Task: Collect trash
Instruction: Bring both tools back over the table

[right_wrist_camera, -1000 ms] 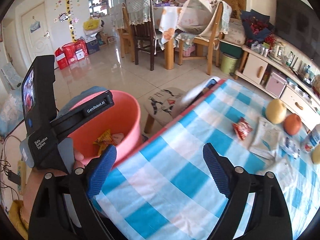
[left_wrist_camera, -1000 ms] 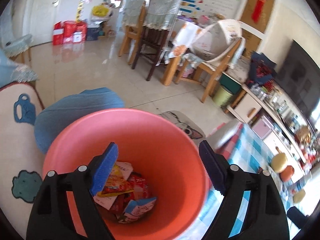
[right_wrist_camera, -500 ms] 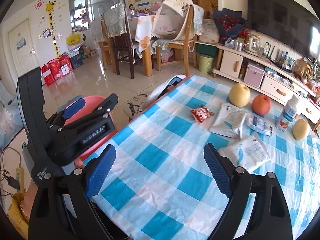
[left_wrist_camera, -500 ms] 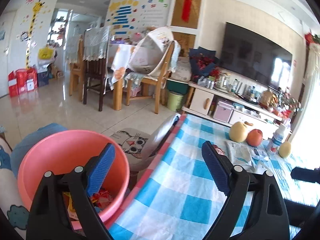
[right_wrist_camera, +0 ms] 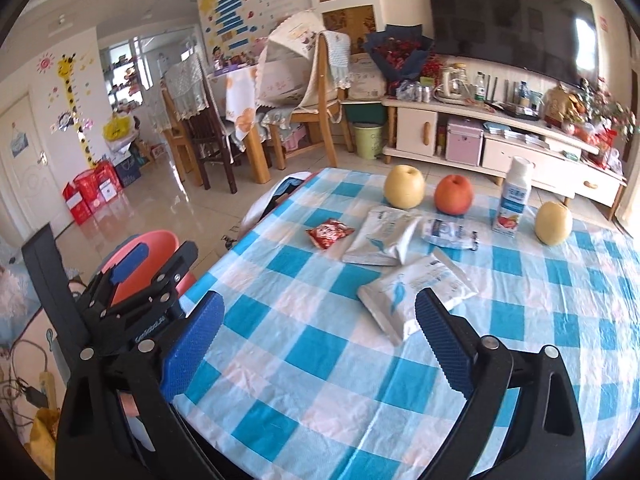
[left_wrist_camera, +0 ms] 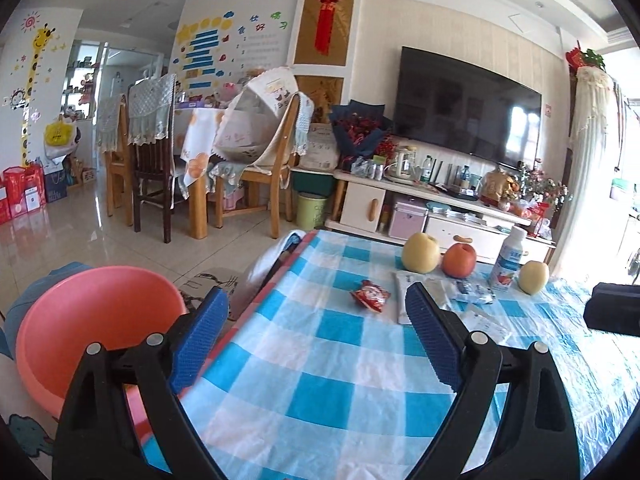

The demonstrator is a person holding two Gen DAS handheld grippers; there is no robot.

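- Surveying the bench (right_wrist_camera: 320,360): checked blue-and-white cloth, trash lying flat toward the far half, fruit and a yogurt bottle (right_wrist_camera: 516,200) behind it. Judged not trash: the two pears and the apple.
- Pink bucket (left_wrist_camera: 96,320) stands on the floor off the bench's left edge, just beside the left gripper (left_wrist_camera: 316,344); it looks like the collection bin. Contents not visible from here.
- Nearest white pouch (right_wrist_camera: 416,296): largest piece, lying just ahead of the right gripper (right_wrist_camera: 316,340). Judged light, soft and slick film; likely to slide if pushed. Take it at a raised edge or corner, pinching across the thin side.
- Second white pouch (right_wrist_camera: 380,236): farther back, partly folded, touching the small blue-white wrapper (right_wrist_camera: 452,232). Same handling; the fold gives a lip to grip.
- Red snack packet (right_wrist_camera: 330,232): smallest, crinkled, standing a little proud of the cloth, apart from the pouches. Judged very light; easiest pinch at the crimped end.
- Both grippers spread wide, holding nothing, hovering over the near edge of the bench.
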